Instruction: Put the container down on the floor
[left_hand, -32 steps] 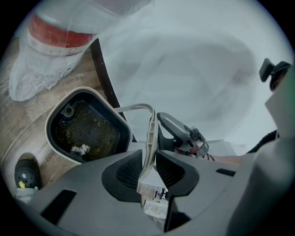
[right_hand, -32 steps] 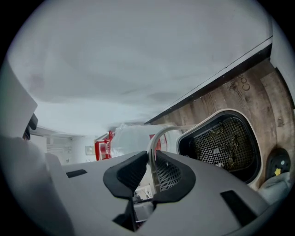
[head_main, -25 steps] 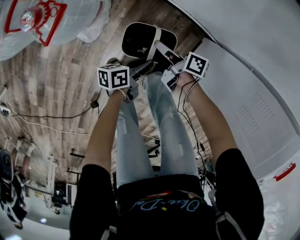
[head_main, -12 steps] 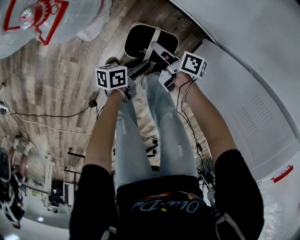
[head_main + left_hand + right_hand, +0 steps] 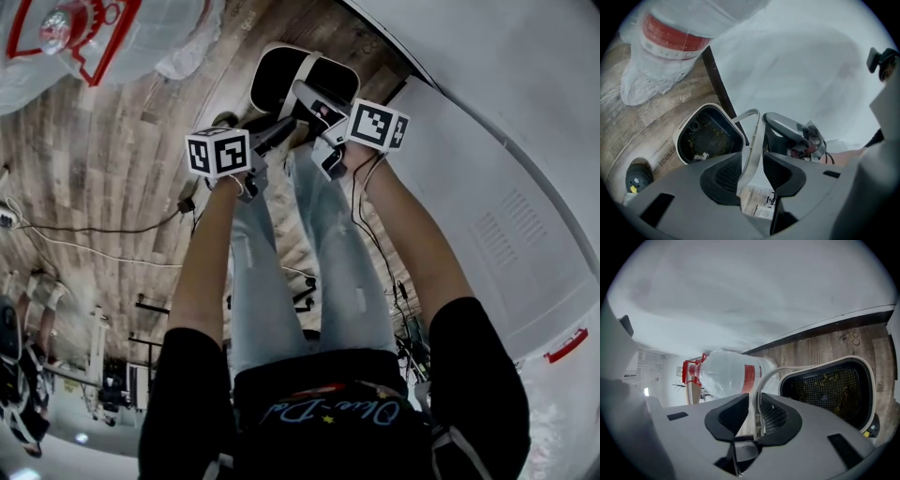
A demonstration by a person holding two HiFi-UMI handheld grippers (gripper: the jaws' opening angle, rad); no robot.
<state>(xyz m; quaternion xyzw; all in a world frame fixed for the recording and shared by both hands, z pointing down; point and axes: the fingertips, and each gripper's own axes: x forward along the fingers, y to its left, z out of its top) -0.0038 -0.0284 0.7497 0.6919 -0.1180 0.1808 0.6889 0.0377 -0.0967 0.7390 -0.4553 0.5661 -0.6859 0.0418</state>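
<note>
One container [image 5: 281, 80], white-walled with a dark mesh inside holding bits of debris, sits low at the wooden floor [image 5: 112, 159] close to a white wall [image 5: 487, 112]. Whether it rests on the boards cannot be told. It lies just ahead of the tips of two tools, and its single pale handle [image 5: 752, 136] arches back between both pairs of jaws. The left hand-held gripper [image 5: 752, 164] is released: its jaws have just been opening, and the handle stands loosely in the gap, leaning towards the left pad. The right hand-held gripper [image 5: 757, 416] is clenched on the same handle, its pads pinching the strip. One large clear bottle [image 5: 729, 373] with red bands, wrapped in plastic, lies on the floor well apart from the container.
</note>
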